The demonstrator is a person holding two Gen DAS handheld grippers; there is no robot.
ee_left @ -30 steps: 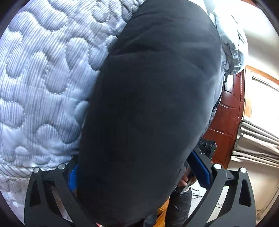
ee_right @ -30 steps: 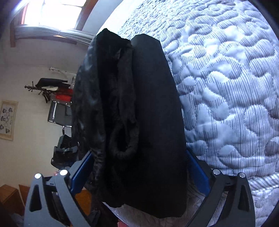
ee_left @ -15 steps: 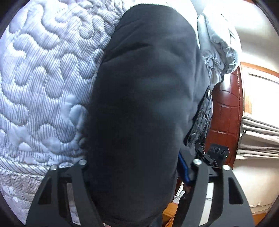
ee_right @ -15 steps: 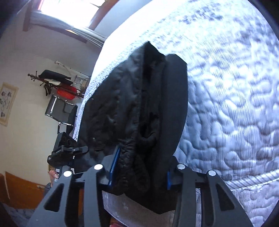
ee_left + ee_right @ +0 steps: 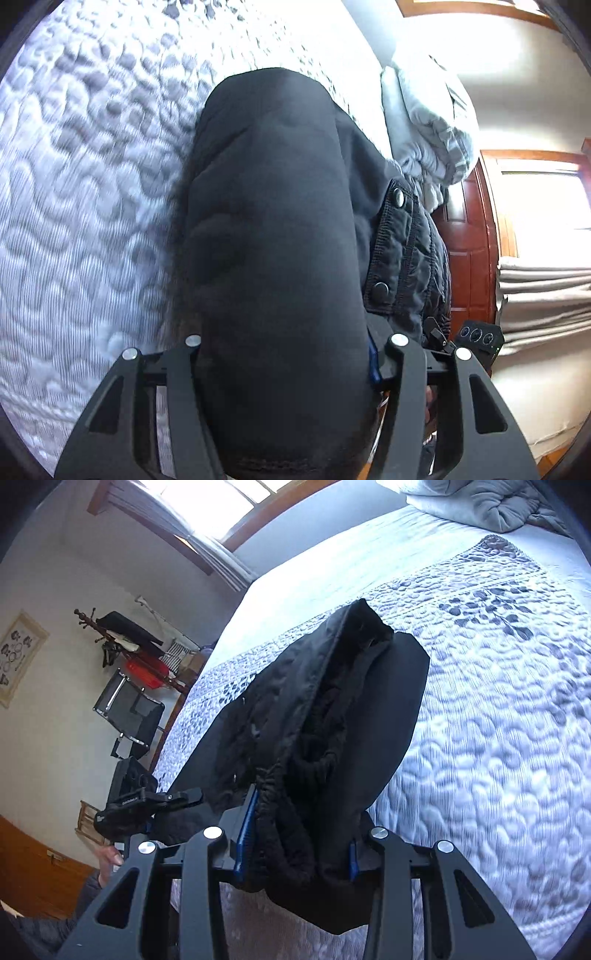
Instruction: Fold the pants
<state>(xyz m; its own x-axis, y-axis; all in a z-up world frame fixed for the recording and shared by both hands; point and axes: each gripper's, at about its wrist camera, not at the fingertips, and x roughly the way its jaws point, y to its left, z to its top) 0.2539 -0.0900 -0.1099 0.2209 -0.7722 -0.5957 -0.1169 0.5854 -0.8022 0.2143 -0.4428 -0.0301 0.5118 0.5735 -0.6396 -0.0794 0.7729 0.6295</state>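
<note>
The black pants (image 5: 273, 240) fill the middle of the left wrist view, a folded bundle with a snap-button flap (image 5: 388, 243) on its right side. My left gripper (image 5: 288, 369) is shut on its near end. In the right wrist view the pants (image 5: 325, 731) hang as a bunched roll with the elastic waistband toward me, lifted over the quilted bed (image 5: 498, 720). My right gripper (image 5: 295, 845) is shut on that waistband end. The left gripper (image 5: 147, 805) also shows at the left of that view.
The bed's white-grey quilt (image 5: 92, 184) lies under the pants. A grey pillow or duvet (image 5: 428, 122) sits at the head of the bed. A red-brown door (image 5: 469, 236), a coat rack (image 5: 122, 638) and a black chair (image 5: 129, 712) stand beside the bed.
Both grippers closed on the ends of the pants and lifted them up and back from the quilt; more of the bed and room shows now.
</note>
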